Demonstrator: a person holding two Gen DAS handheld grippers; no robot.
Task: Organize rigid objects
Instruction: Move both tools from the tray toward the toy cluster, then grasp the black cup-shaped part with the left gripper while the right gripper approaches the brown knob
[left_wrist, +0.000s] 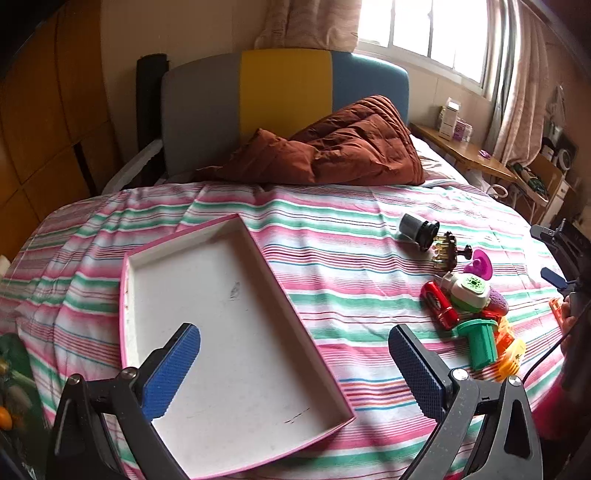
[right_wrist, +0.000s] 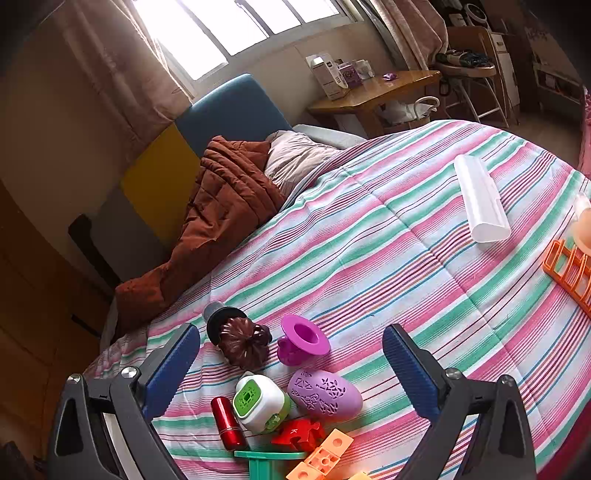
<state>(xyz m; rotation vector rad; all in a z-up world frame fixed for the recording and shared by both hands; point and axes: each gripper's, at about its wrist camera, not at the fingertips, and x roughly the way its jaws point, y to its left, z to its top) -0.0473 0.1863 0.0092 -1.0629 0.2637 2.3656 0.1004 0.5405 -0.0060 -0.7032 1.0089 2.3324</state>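
Note:
A shallow white tray with a pink rim (left_wrist: 192, 258) lies on the striped bed, nothing in it. My left gripper (left_wrist: 293, 354) hangs open above its near right part. To the right lies a pile of small toys: a red cylinder (left_wrist: 439, 304), a white and green block (left_wrist: 471, 291), a green spool (left_wrist: 480, 341). My right gripper (right_wrist: 291, 354) is open over the same pile, with the purple egg (right_wrist: 325, 395), pink funnel (right_wrist: 303, 338), brown claw clip (right_wrist: 243, 345) and white and green block (right_wrist: 258, 402) between its fingers. The right gripper also shows at the left wrist view's right edge (left_wrist: 561, 258).
A brown quilt (left_wrist: 332, 147) is heaped by the headboard. A white case (right_wrist: 480, 199) and an orange rack (right_wrist: 569, 269) lie on the bed's right side. A grey and black cylinder (left_wrist: 419, 229) rests beyond the pile. A wooden side table (right_wrist: 373, 92) stands by the window.

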